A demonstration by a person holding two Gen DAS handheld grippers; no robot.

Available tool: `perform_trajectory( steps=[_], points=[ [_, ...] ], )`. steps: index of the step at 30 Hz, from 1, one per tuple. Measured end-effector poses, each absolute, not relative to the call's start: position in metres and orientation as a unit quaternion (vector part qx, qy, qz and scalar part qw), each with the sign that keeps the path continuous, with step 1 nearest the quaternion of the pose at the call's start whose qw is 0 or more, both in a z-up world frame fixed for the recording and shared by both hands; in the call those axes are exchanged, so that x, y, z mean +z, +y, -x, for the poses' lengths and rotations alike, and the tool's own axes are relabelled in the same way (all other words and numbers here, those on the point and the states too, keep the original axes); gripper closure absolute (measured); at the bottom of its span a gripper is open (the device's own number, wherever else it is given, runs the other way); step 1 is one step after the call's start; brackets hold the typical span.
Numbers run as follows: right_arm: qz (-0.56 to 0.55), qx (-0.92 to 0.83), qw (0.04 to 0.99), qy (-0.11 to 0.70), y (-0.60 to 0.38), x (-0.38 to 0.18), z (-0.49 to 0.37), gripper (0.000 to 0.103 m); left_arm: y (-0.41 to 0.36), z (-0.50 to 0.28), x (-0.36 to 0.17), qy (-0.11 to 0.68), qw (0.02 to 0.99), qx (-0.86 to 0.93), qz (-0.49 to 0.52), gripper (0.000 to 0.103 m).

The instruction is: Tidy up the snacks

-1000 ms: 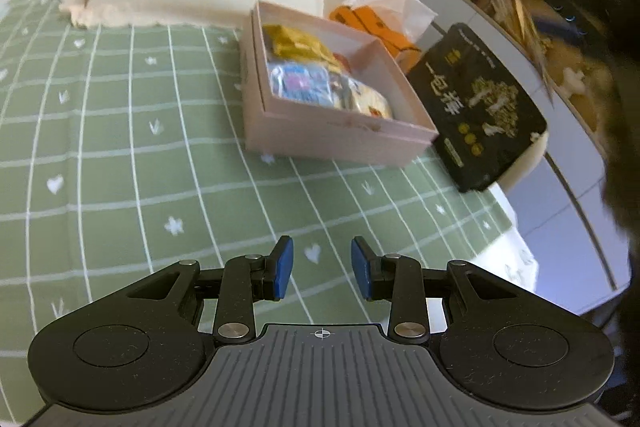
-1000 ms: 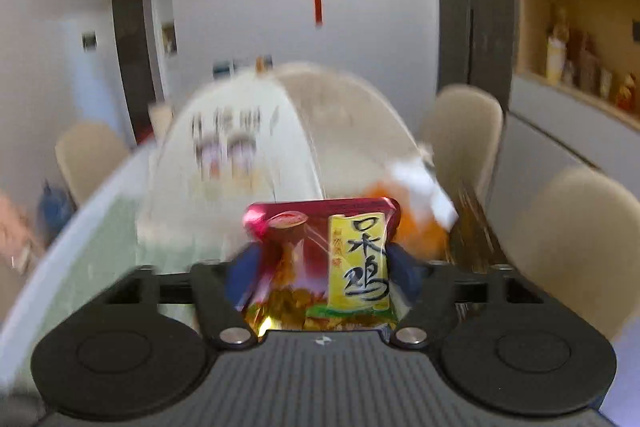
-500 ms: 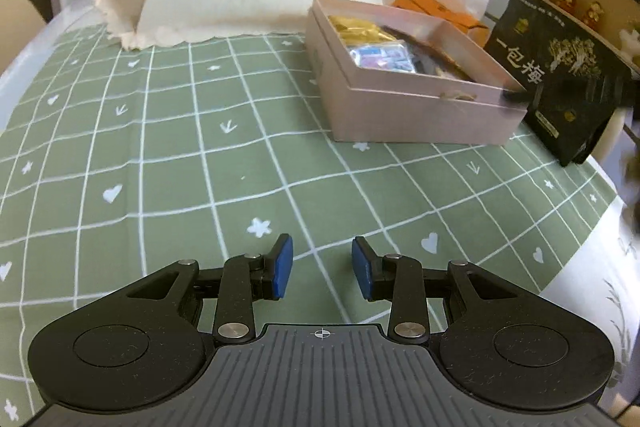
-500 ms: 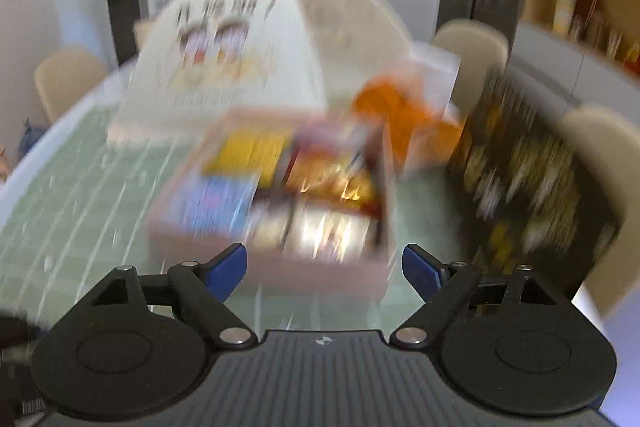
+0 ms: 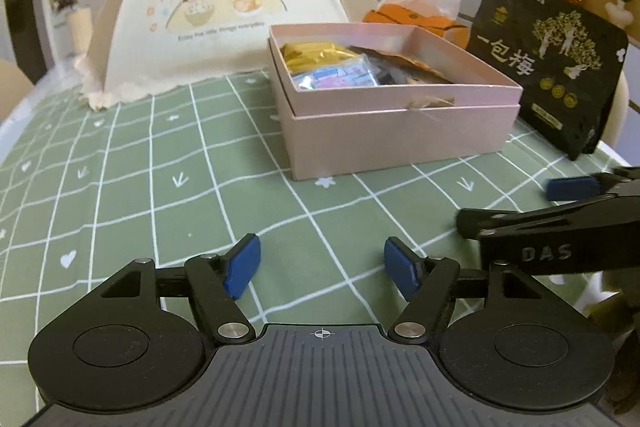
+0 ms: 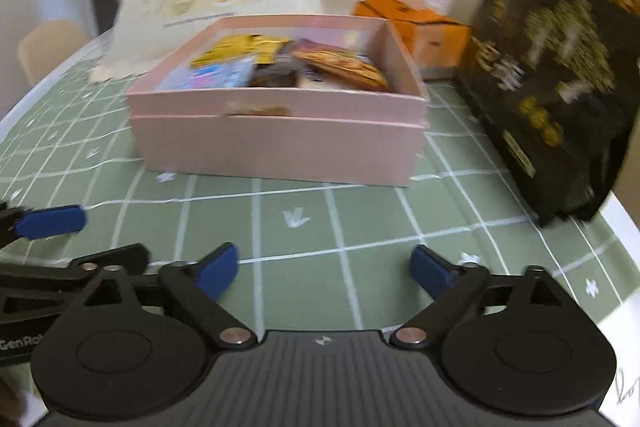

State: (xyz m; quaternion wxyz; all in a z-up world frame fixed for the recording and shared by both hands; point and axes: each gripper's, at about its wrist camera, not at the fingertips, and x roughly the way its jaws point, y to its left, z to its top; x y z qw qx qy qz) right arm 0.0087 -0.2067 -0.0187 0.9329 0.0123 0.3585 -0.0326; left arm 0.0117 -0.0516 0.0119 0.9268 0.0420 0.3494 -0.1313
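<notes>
At the far left of the worktop [image 5: 120,187], which wears a green cloth with a white grid, stands a cream food cover [image 5: 216,15] printed with two cartoon children. Just right of it sits the pink box [image 5: 400,135], open at the top and resting on the cloth. Inside it, a gold packet [image 5: 316,53] lies at the back left, a blue-and-pink packet [image 5: 336,77] in front of it, and an orange-brown packet [image 6: 340,65] leans toward the right wall; darker wrappers between them are too blurred to tell apart. Behind the box's right corner is an orange tissue box [image 5: 420,19] with white tissue standing out of its top. Further right a black bag [image 5: 548,63] with gold trees and white characters stands tilted at the worktop's edge, close to the box but not touching it. Nearer the cameras, the left gripper [image 5: 322,269] hovers over bare cloth in front of the box; its blue fingers [image 5: 240,267] have just been opening and now stand wide with nothing between them. The right gripper [image 6: 324,267] sits beside it on the right, also over bare cloth, its fingers [image 6: 432,271] having just spread to their widest and holding nothing. Each gripper's tip shows at the edge of the other's view.
</notes>
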Motion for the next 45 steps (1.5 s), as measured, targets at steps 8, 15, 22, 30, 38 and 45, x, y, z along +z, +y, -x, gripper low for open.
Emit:
perform_trajectory(
  steps=[8,15,22,30,38,45],
  points=[
    [-0.009,-0.036,0.943,0.332,-0.213,-0.021,0.0,0.0,-0.052,-0.016,0.009,0.336,0.933,-0.12,-0.038,0.028],
    [-0.01,-0.041,0.945,0.323,-0.213,-0.021,0.004,0.0,-0.052,-0.019,0.009,0.334,0.934,-0.119,-0.039,0.028],
    [-0.01,-0.041,0.945,0.323,-0.213,-0.021,0.004,0.0,-0.051,-0.018,0.008,0.332,0.935,-0.118,-0.039,0.028],
    [-0.01,-0.041,0.945,0.323,-0.213,-0.021,0.004,0.0,-0.051,-0.017,0.008,0.331,0.935,-0.118,-0.039,0.028],
    [-0.01,-0.041,0.945,0.323,-0.213,-0.021,0.004,0.0,-0.051,-0.017,0.008,0.331,0.935,-0.118,-0.039,0.028],
    [-0.01,-0.041,0.945,0.323,-0.213,-0.021,0.004,0.0,-0.051,-0.017,0.008,0.331,0.935,-0.118,-0.039,0.028]
  ],
)
